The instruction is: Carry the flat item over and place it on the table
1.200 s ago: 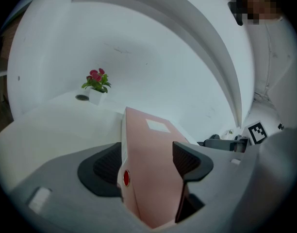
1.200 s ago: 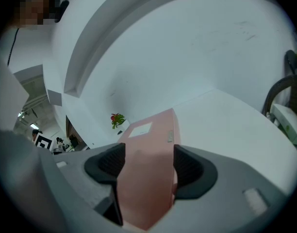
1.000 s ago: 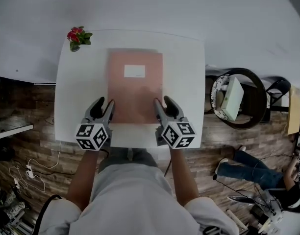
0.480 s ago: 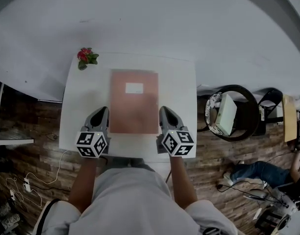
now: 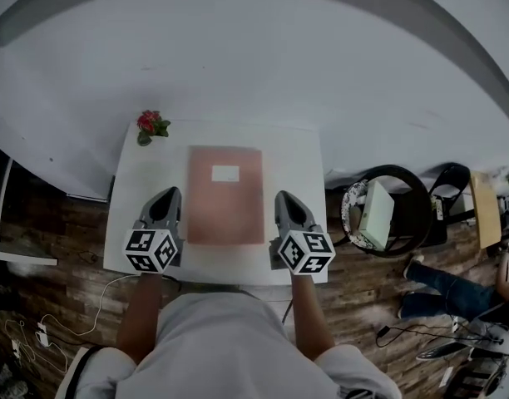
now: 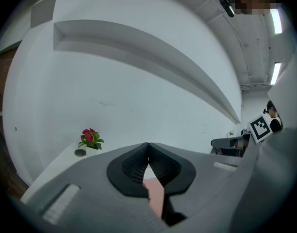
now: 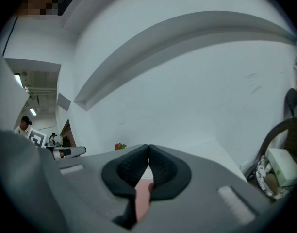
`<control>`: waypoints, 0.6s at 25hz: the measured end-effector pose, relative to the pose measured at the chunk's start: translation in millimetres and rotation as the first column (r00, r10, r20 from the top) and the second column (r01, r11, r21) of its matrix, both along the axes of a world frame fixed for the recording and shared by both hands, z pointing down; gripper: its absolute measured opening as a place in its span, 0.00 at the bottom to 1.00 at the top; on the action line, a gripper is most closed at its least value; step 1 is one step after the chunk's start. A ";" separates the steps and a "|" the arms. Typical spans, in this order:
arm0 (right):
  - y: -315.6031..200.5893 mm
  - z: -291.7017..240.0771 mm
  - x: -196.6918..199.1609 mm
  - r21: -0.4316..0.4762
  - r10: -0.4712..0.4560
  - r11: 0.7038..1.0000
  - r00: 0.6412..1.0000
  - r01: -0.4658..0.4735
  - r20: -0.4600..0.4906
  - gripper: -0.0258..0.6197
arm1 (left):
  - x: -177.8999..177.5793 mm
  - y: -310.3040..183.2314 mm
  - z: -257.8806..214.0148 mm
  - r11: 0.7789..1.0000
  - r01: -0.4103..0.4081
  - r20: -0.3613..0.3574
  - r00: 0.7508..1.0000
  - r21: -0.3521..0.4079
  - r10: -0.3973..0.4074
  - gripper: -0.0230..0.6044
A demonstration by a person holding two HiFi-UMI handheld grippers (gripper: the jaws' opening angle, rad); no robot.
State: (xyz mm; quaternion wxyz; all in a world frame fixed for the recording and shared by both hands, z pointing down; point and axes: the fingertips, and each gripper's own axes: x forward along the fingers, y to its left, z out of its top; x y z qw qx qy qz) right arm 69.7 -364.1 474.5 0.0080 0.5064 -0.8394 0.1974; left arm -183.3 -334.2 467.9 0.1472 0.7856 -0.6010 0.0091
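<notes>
**Head view: left gripper (image 5: 165,193) and right gripper (image 5: 285,195) closed on nothing, flat item (image 5: 225,210) lying on the table (image 5: 298,169)**

The flat item is a pinkish rectangular sheet with a small white label (image 5: 225,173) towards its far end. It lies in the middle of the tabletop, with its long sides running from the near edge to the far edge. It looks slightly blurred.

The two grippers are held over the near part of the tabletop. The left one is just beside the item's near left corner and the right one just beside its near right corner. Neither is over the item.

Each gripper view shows the dark ribbed pads meeting at their tips with nothing pinched between them. A strip of the pink item shows only through the gap lower down, behind the jaws. Both grippers point towards the white wall (image 5: 263,65) beyond the table.

A small pot of red flowers (image 5: 151,125) stands on the far left corner of the tabletop.

To the right of the table, well apart from it, a round dark chair (image 5: 417,181) holds a pale box (image 5: 376,213). The floor (image 5: 55,248) is wood-patterned. Another person (image 5: 454,285) sits low at the right edge of the head view.
</notes>
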 end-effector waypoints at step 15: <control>0.8 -38.5 9.6 0.090 0.043 0.995 0.999 -0.041 -0.020 0.04 | -13.5 -1.8 -51.6 0.994 0.009 0.012 1.000 0.108 -0.010 0.05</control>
